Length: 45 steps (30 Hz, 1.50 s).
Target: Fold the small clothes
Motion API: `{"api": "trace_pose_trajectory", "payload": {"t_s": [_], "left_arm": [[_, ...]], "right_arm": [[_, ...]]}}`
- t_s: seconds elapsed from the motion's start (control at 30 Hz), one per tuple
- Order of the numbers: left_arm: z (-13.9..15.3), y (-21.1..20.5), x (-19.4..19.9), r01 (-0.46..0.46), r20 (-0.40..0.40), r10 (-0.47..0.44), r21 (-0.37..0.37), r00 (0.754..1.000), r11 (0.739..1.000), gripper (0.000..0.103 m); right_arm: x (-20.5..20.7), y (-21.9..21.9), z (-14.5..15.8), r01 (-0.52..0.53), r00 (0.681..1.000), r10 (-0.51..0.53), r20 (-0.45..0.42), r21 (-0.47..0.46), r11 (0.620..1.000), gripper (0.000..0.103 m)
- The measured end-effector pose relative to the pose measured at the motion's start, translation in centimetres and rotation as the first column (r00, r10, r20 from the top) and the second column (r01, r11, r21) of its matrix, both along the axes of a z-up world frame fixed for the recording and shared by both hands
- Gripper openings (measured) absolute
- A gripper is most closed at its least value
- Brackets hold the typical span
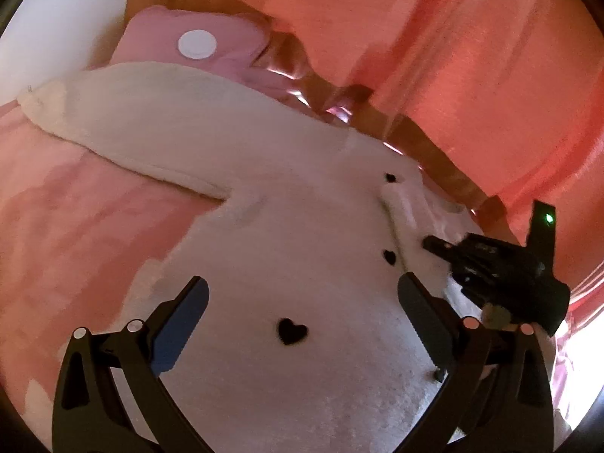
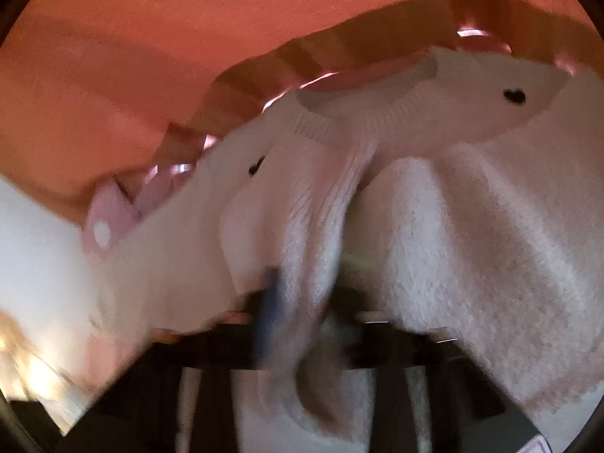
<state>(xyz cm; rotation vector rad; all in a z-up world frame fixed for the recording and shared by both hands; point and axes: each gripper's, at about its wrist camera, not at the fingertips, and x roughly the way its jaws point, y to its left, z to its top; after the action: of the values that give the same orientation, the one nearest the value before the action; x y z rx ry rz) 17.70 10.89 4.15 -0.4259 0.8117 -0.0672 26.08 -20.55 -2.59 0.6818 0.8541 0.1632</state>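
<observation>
Inspector: Your left gripper [image 1: 302,302] hangs released, jaws spread wide over the white cardigan [image 1: 264,264]. Nothing sits between the blue pads [image 1: 181,324]; a black heart button [image 1: 291,329] shows in the gap below them.

Operator: And the right?

Inspector: Your right gripper [image 2: 302,302] is clenched on a bunched ridge of the cardigan [image 2: 321,226]. The wrist view is blurred, but the knit runs straight down between the fingers [image 2: 270,302] and rises on both sides. From the left view, that gripper [image 1: 434,243] reaches in from the right, tip at the button placket.

Operator: Where does the cardigan lie?

Inspector: Spread front-up on a pink bed cover [image 1: 75,226]. One sleeve [image 1: 151,120] stretches away to the upper left. Two more heart buttons [image 1: 389,256] follow the placket towards the collar.

Operator: Anything beyond it?

Inspector: A pink pillow [image 1: 226,53] with a white round patch [image 1: 197,44] lies just behind the sleeve. A wooden headboard [image 1: 453,173] borders the bed, with an orange-red wall [image 1: 453,37] behind.
</observation>
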Motion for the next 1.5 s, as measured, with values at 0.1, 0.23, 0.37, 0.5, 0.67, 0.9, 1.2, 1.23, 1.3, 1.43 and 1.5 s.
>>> {"api": "trace_pose_trajectory", "payload": {"t_s": [0.1, 0.23, 0.37, 0.5, 0.67, 0.9, 1.2, 1.23, 1.3, 1.43, 1.5], "left_arm": [[0.4, 1.3, 0.0, -0.034, 0.003, 0.034, -0.037, 0.999, 0.999, 0.098], [1.0, 2.4, -0.3, -0.078, 0.009, 0.08, -0.107, 0.997, 0.991, 0.098], [1.3, 2.2, -0.5, -0.08, 0.019, 0.083, -0.116, 0.996, 0.99, 0.098], [1.0, 1.7, -0.8, -0.069, 0.031, 0.072, -0.092, 0.997, 0.993, 0.098], [0.0, 1.5, 0.2, -0.045, 0.0, 0.045, -0.079, 0.999, 0.996, 0.098], [-1.2, 1.6, 1.8, -0.024, -0.021, 0.021, -0.18, 1.0, 0.983, 0.098], [-2.4, 0.3, 5.6, 0.01, -0.006, -0.012, -0.214, 1.0, 0.977, 0.098], [-2.8, 0.3, 6.1, 0.015, -0.014, -0.018, -0.201, 1.0, 0.979, 0.097], [-3.7, 0.4, 7.0, 0.01, -0.031, -0.017, -0.202, 0.999, 0.979, 0.093], [-4.2, -0.5, 8.4, 0.081, -0.014, -0.086, -0.207, 0.996, 0.975, 0.053], [-4.3, -1.4, 8.9, 0.138, -0.003, -0.141, -0.195, 0.99, 0.971, 0.027]], "right_arm": [[-3.2, -3.0, 5.6, 0.152, 0.972, -0.137, 0.191, -0.068, 0.986, 0.011], [-8.5, -4.8, 15.0, 0.324, 0.87, -0.218, 0.442, -0.179, 0.929, 0.011], [-5.9, 2.4, 17.1, 0.167, 0.912, 0.015, 0.41, -0.406, 0.898, 0.014], [-0.9, 10.8, 8.8, -0.206, 0.949, 0.29, 0.124, -0.452, 0.868, 0.018], [-4.4, 8.6, 4.5, -0.195, 0.961, 0.26, 0.092, -0.442, 0.876, 0.019], [-15.4, -8.1, 3.1, 0.135, 0.991, -0.123, 0.055, -0.362, 0.922, 0.04], [-14.4, -14.4, -1.2, 0.217, 0.976, -0.217, 0.0, -0.037, 0.975, 0.039], [-13.8, -14.4, -1.5, 0.213, 0.977, -0.213, 0.0, -0.011, 0.977, 0.039], [-13.3, -14.8, -2.6, 0.225, 0.974, -0.224, -0.018, 0.029, 0.974, 0.036], [-13.3, -16.0, -2.6, 0.254, 0.967, -0.255, 0.023, 0.051, 0.966, 0.026], [-13.5, -16.5, -1.6, 0.295, 0.952, -0.296, 0.074, 0.034, 0.955, 0.007]]}}
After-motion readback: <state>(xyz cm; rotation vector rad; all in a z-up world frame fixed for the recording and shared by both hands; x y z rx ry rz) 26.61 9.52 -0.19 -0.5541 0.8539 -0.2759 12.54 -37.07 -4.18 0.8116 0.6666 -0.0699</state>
